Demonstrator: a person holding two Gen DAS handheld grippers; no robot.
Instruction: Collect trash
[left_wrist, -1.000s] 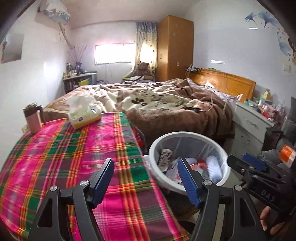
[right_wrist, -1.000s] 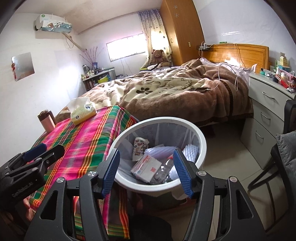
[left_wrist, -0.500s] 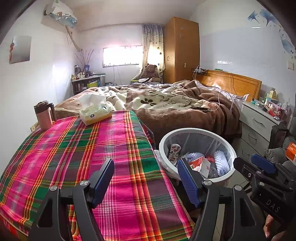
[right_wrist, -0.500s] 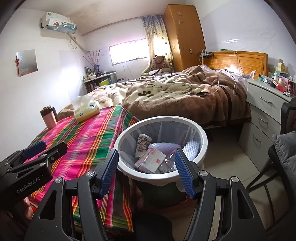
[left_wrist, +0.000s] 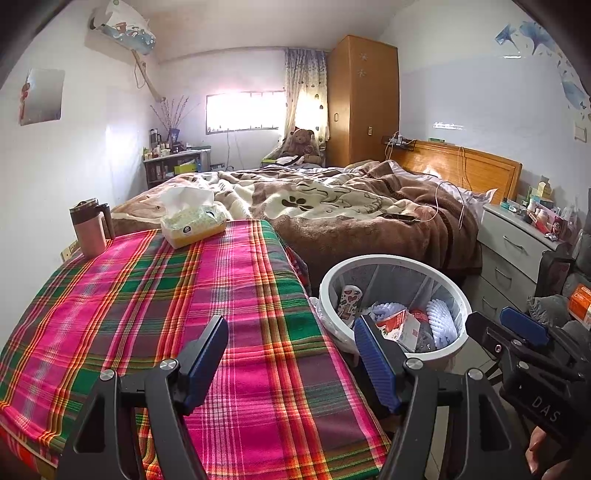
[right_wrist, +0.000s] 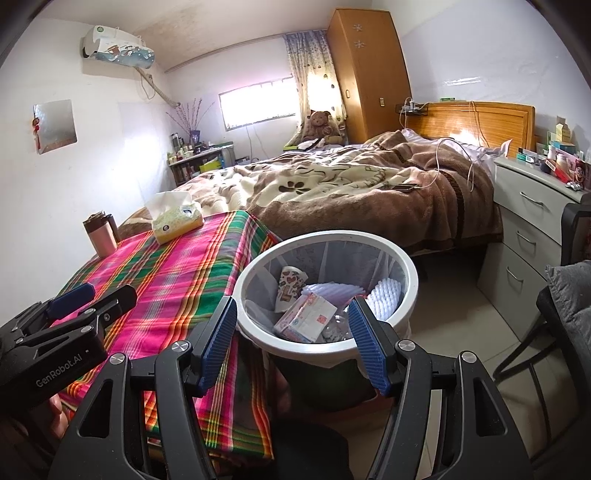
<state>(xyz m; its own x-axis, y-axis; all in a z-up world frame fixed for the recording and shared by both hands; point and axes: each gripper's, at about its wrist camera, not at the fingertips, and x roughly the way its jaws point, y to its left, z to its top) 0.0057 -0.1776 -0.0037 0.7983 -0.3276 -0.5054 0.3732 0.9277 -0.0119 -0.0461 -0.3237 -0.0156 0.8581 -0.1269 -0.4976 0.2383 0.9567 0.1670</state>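
A white round trash bin (right_wrist: 410, 280) (left_wrist: 325, 284) stands on the floor beside the table. Inside lie a paper carton (right_wrist: 306, 319) (left_wrist: 400, 326), a patterned paper cup (right_wrist: 290, 282), white foam netting (right_wrist: 386, 291) and other scraps. My right gripper (right_wrist: 291, 332) hovers open just short of the bin's near rim, nothing between its blue pads. My left gripper (left_wrist: 291, 354) is open too, above the near right corner of the plaid tablecloth (left_wrist: 147, 295), empty. Each gripper shows at the edge of the other's view.
On the table's far end sit a tissue box (left_wrist: 194, 221) and a pink mug (left_wrist: 90, 230). Behind is a bed (left_wrist: 332, 206) with a brown blanket, phone and cable. A grey drawer unit (right_wrist: 528, 236) and a dark chair (right_wrist: 554, 332) flank the floor at right.
Both views have pulled back and levelled slightly; the bin now sits a little farther from both grippers. Jaw openings look the same.
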